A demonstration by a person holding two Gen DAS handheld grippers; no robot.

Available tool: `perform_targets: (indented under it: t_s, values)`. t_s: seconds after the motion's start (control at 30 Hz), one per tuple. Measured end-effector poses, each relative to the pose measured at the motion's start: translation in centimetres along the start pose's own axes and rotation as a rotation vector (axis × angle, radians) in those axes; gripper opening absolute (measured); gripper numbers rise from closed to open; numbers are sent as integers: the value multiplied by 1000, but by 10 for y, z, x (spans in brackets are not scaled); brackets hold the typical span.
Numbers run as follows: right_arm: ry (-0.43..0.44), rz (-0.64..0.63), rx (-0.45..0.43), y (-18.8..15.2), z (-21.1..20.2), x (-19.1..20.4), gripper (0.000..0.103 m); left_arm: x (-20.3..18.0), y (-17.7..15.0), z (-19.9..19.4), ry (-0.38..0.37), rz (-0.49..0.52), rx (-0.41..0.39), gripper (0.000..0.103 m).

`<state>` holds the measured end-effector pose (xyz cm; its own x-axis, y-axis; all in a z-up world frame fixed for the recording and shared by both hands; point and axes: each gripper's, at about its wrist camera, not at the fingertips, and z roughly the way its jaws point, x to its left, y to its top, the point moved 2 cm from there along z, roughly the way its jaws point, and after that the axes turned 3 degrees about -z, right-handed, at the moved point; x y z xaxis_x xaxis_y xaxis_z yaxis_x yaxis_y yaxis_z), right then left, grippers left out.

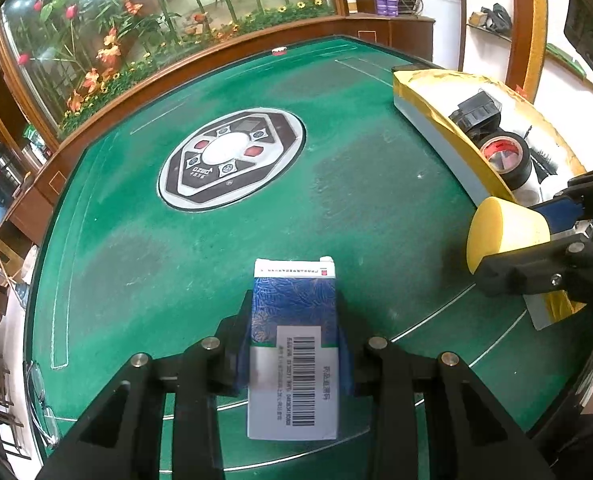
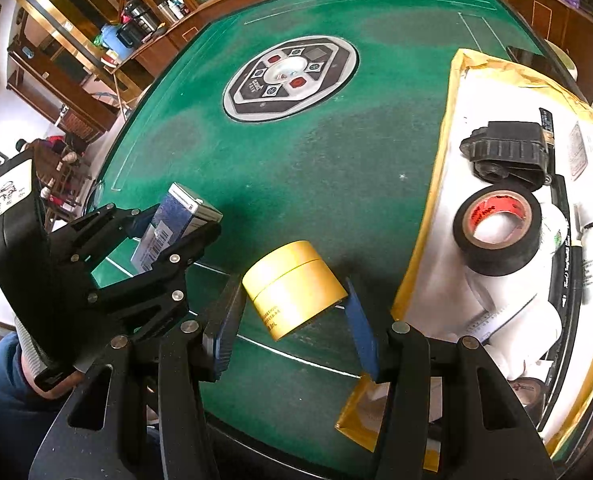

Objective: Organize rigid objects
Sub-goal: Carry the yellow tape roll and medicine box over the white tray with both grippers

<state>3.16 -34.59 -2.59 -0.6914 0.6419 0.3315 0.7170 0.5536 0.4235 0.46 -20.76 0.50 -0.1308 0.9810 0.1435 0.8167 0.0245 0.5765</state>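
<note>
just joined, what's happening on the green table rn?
A person is working two handheld grippers over the green table. The left gripper is clamped on a blue-and-white carton with a barcode label. The right gripper holds a yellow jar between its blue pads. Both items are lifted clear of the felt. Beside them, the gold-rimmed box already holds a roll of black tape and a black gadget.
</note>
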Motion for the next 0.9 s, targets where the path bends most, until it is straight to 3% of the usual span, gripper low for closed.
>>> perform_targets:
  t_s: [0.9]
  values:
    - [43,108,-91,-17,-43,-32,50,-26,10,-1,-26,15,-5,34]
